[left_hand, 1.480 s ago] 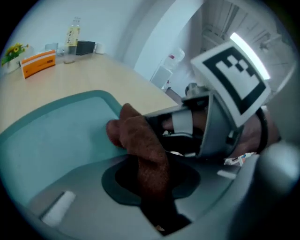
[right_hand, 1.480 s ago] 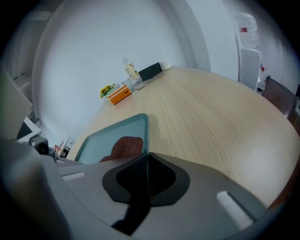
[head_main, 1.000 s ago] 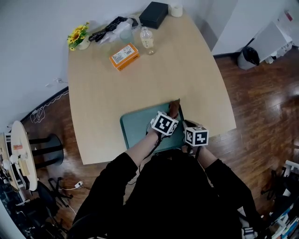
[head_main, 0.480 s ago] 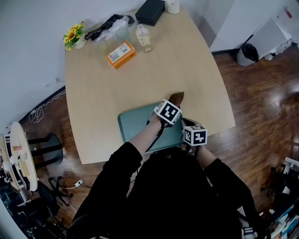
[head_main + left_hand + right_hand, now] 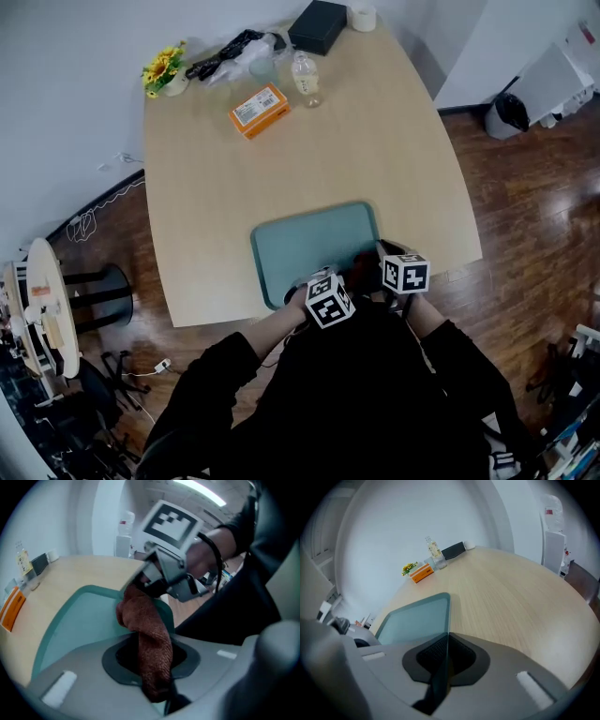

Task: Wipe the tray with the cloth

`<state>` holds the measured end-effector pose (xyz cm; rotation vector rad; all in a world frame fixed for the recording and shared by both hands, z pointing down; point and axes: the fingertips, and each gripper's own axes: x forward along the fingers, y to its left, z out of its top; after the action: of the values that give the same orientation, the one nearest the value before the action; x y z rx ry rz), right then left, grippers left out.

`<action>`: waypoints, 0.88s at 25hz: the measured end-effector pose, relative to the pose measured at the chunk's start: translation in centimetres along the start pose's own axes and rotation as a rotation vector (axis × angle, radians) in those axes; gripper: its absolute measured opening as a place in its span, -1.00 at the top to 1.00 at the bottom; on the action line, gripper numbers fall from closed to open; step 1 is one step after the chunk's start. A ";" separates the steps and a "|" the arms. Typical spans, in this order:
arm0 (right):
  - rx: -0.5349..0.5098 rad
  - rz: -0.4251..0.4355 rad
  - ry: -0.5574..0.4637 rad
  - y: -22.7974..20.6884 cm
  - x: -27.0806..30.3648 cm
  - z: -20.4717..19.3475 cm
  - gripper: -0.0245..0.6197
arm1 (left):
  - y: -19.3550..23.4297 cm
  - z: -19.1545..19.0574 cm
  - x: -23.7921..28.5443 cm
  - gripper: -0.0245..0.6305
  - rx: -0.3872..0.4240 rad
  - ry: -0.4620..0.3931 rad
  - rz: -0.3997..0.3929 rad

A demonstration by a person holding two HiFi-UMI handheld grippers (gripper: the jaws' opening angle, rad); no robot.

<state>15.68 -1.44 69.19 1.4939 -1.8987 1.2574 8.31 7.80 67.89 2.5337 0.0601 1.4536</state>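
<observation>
A teal tray (image 5: 309, 246) lies at the near edge of the wooden table (image 5: 281, 159). My left gripper (image 5: 330, 296) hangs over the tray's near right part, shut on a rust-brown cloth (image 5: 146, 629). The cloth bunches against the tray floor (image 5: 79, 620) just beyond the jaws. My right gripper (image 5: 403, 272) is at the tray's near right corner, shut on its rim (image 5: 446, 620), which runs edge-on between the jaws. In the left gripper view, the right gripper (image 5: 159, 576) shows past the cloth, clamped on the tray's edge.
At the table's far end stand an orange box (image 5: 260, 110), a small bottle (image 5: 306, 78), a black box (image 5: 318, 25), a sunflower pot (image 5: 163, 72), a black bundle (image 5: 225, 52) and a white roll (image 5: 362, 17). A bin (image 5: 511, 112) sits on the floor right.
My left gripper has dragged the cloth from the tray's far right corner back to its near edge, toward the person. The right gripper has kept its hold on the rim.
</observation>
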 end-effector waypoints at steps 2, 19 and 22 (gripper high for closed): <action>0.001 0.001 -0.001 0.1 0.1 0.0 0.88 | -1.2 -1.2 0.4 0.71 0.043 -0.008 0.002; -0.006 -0.004 -0.011 0.5 0.4 0.2 0.88 | 17.6 0.5 -2.8 0.73 0.195 -0.086 0.294; -0.008 -0.008 -0.010 0.4 0.3 0.1 0.88 | 17.5 0.7 -3.0 0.73 0.199 -0.115 0.299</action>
<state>15.22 -1.70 69.18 1.5050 -1.9002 1.2394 6.11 -9.80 68.64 2.8841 -0.2119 1.4633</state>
